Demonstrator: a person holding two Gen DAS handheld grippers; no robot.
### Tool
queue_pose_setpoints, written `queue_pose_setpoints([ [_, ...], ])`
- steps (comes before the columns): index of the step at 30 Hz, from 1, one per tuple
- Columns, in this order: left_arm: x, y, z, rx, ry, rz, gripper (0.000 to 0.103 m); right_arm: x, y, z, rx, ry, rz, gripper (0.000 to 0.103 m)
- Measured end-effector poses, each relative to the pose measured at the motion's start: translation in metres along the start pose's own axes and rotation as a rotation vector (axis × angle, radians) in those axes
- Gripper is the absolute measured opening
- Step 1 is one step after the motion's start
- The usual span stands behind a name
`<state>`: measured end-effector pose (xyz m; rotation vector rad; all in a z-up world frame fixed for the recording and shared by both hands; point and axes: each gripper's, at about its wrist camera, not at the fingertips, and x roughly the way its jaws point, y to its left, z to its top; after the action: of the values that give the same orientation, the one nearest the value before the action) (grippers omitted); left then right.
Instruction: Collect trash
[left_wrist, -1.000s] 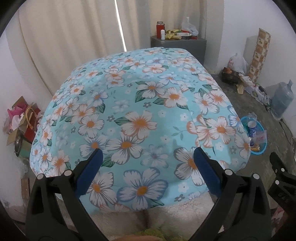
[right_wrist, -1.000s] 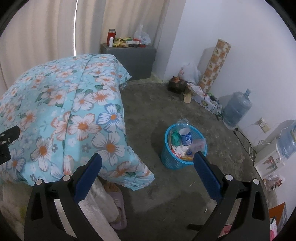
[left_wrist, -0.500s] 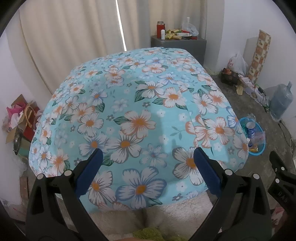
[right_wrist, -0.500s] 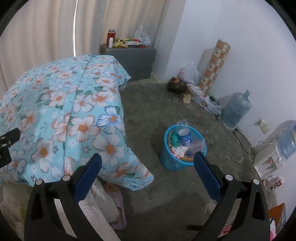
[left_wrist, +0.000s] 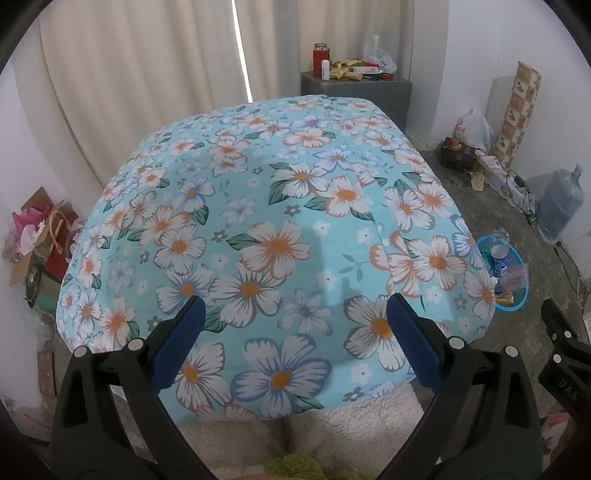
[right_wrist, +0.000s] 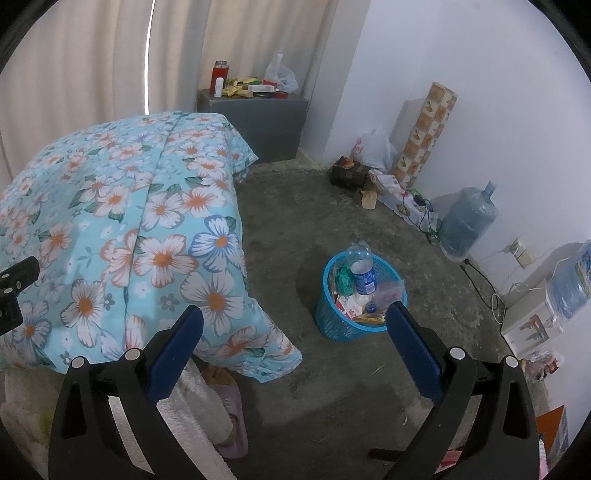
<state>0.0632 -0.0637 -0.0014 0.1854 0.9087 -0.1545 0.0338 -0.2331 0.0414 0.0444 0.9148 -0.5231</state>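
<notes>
Both tongs are spread wide and hold nothing. The left tongs (left_wrist: 291, 332) hang over the flower-print bedspread (left_wrist: 277, 221); the right tongs (right_wrist: 293, 341) point at the concrete floor (right_wrist: 332, 387) beside the bed. The blue trash basket (right_wrist: 332, 321) stands on that floor, just off the bed's near corner, already piled with a plastic bottle (right_wrist: 364, 273), wrappers and packets. Some collecting looks done, judging by that fill. Likely left, as far as can be seen: the loose paper and boxes (right_wrist: 369, 184) along the wall, well beyond the basket, and the clutter on the grey cabinet (right_wrist: 258, 110) at the bed's far end.
</notes>
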Motion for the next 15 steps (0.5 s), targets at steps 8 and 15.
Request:
queue_pose_setpoints([
  [8,0.0006,0.0019,0.0006,-0.001,-0.003,0.001,0.094,-0.0009,0.0001,0.0007,0.001,-0.001,0.001,0.096],
  [15,0.0001,0.0017,0.0005,-0.001,-0.002,0.002,0.094,-0.003,0.002,0.0034,-0.006,-0.006,0.0,0.096],
])
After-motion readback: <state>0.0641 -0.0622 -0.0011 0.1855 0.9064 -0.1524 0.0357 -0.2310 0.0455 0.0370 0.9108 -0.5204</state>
